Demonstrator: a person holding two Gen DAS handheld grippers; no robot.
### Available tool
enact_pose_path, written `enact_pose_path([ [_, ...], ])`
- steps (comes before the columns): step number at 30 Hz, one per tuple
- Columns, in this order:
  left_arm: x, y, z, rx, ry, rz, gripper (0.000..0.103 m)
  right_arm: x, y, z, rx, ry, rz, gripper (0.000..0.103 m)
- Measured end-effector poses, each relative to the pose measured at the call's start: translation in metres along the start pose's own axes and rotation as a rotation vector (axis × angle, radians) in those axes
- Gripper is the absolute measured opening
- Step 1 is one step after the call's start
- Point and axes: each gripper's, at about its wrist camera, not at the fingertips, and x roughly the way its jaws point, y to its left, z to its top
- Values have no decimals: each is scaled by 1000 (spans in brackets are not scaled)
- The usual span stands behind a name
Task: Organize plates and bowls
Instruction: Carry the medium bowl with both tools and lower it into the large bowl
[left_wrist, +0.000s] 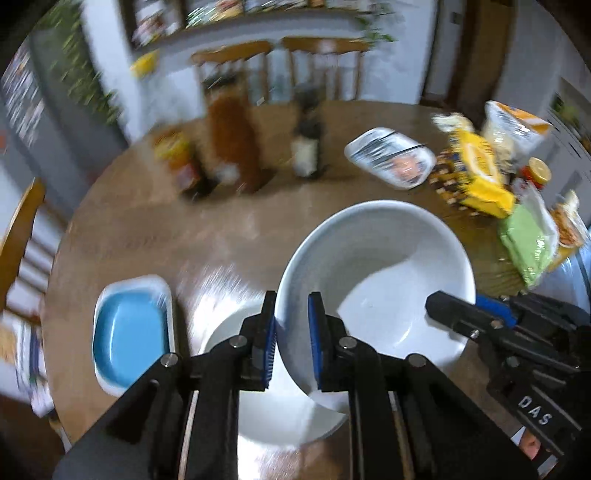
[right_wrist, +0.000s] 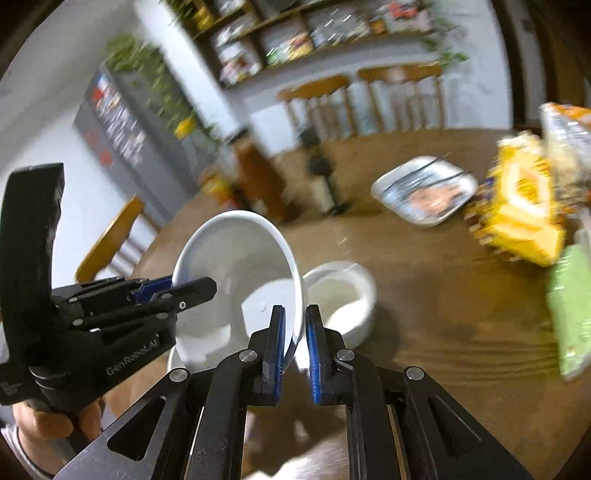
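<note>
A large white bowl (left_wrist: 376, 280) is held tilted above the round wooden table (left_wrist: 229, 236). My left gripper (left_wrist: 292, 343) is shut on its left rim, and my right gripper (right_wrist: 295, 343) is shut on its right rim; the bowl also shows in the right wrist view (right_wrist: 236, 266). The right gripper shows at the bowl's right edge in the left wrist view (left_wrist: 465, 314), the left gripper at the bowl's left edge in the right wrist view (right_wrist: 173, 291). A smaller white bowl (right_wrist: 343, 295) rests on the table below, also visible in the left wrist view (left_wrist: 273, 417). A blue plate on a white plate (left_wrist: 129, 332) lies left.
A patterned rectangular plate (left_wrist: 391, 155) lies at the far side of the table. Yellow and green food packets (left_wrist: 480, 173) crowd the right side. Bottles and jars (left_wrist: 229, 147) stand at the back left. Wooden chairs (left_wrist: 236, 74) ring the table.
</note>
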Motion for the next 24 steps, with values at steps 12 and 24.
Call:
enact_pose_path([
  [12, 35, 42, -46, -144, 155, 79, 15, 70, 27, -12, -88, 212, 55, 13],
  [24, 61, 39, -49, -105, 228, 99, 21, 89, 40, -11, -175, 257, -45, 14],
])
